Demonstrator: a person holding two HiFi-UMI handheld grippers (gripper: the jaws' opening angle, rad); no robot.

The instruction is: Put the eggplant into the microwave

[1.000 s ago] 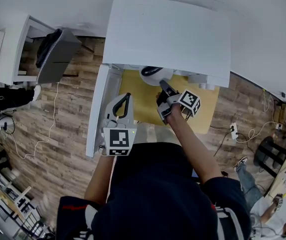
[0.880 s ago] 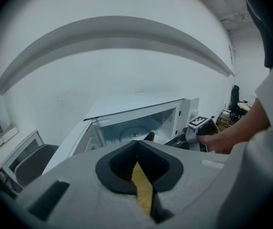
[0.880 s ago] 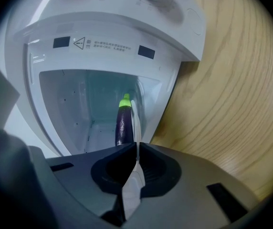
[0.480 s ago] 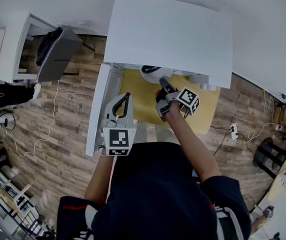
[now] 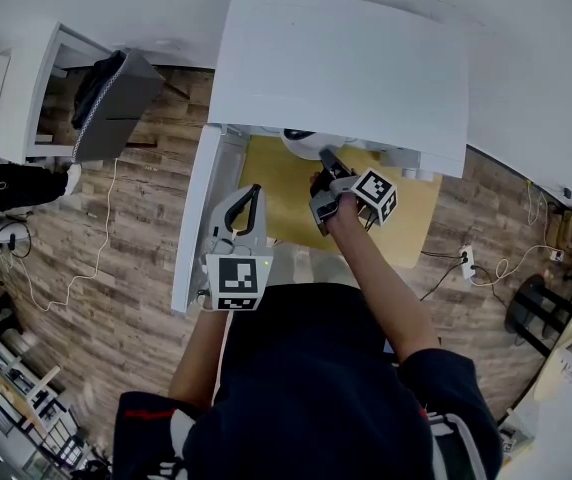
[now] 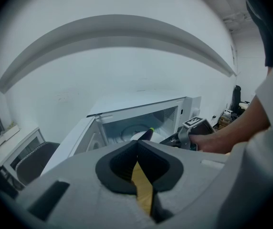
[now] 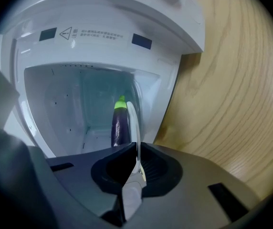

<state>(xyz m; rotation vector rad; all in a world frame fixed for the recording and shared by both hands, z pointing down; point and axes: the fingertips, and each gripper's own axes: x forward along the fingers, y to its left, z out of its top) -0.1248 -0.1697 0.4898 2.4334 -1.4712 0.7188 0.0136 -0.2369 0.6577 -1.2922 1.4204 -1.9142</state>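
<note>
R gripper (image 7: pixel 136 146) pinching plate (image 7: pixel 132 118) rim (eggplant (image 7: pixel 119 128) on it), L gripper (image 6: pixel 137 142) closed, empty

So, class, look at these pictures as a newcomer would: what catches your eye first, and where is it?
First, the purple eggplant with its green cap, lying on a white plate at the mouth of the open white microwave. The right claw is shut on that plate's rim, while the left claw sits shut and empty by the open door, over the yellow tabletop.
</note>
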